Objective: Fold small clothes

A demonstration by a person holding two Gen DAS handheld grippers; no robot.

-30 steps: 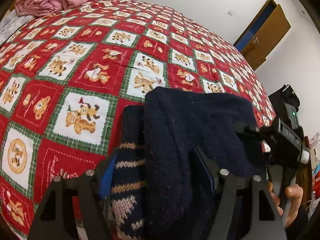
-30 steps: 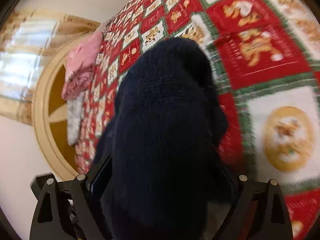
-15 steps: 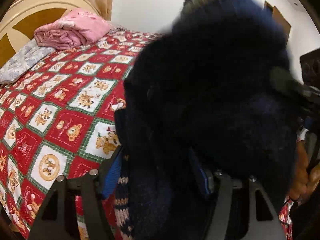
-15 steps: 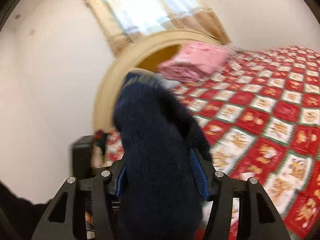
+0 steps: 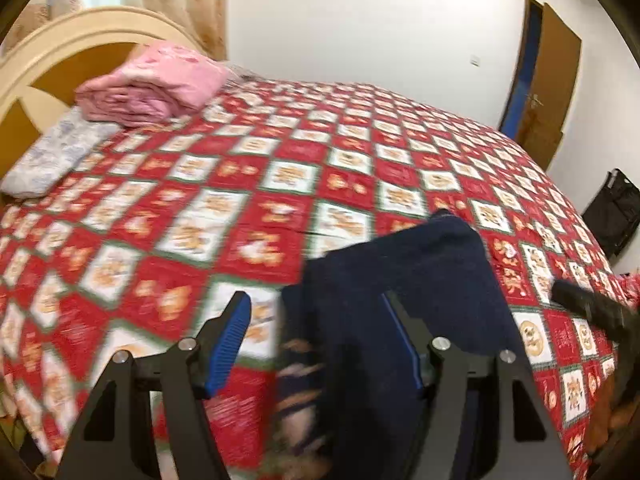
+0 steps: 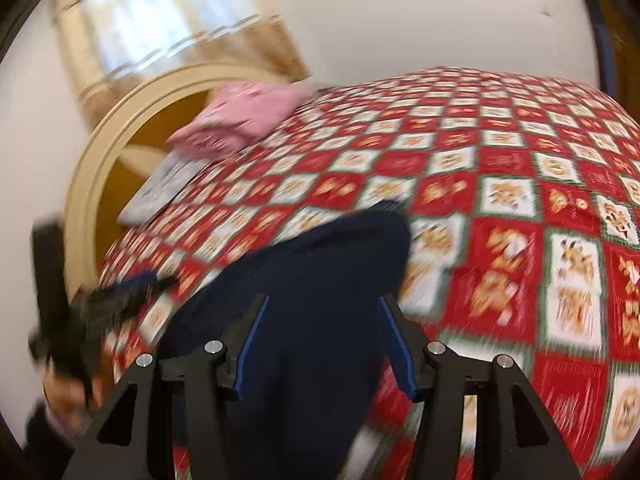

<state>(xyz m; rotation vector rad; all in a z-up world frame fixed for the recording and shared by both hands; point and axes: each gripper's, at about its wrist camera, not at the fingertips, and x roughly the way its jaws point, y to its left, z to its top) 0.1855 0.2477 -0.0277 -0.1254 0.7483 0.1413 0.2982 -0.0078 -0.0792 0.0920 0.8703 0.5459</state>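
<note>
1. The dark navy knitted garment (image 5: 404, 280) lies on the bed, near the edge closest to both cameras. A patterned band with pale and tan stitches shows at its near left side in the left wrist view, blurred.
2. Its long axis runs from the near edge of the bed away toward the middle. The far end is a rounded corner that points up the quilt.
3. The left gripper (image 5: 320, 344) stands with its jaws spread wide. The left blue pad is clear of the cloth, over the quilt. The right pad sits against or over the navy fabric; whether it touches cannot be told.
4. The right gripper (image 6: 326, 340) also has its jaws parted. The garment (image 6: 316, 280) fills the gap between them, but neither pad is seen pressing on it.
5. The red, white and green patchwork quilt (image 5: 240, 184) covers the bed under the garment.
6. A folded pink blanket (image 5: 148, 84) and a grey-white pillow (image 5: 52, 156) lie at the far end by the cream headboard (image 5: 52, 44), well apart from the garment.
7. A brown door (image 5: 548, 76) stands open at the far right wall. A black bag (image 5: 612, 212) sits beside the bed below it.
8. Both views are motion-blurred.
</note>
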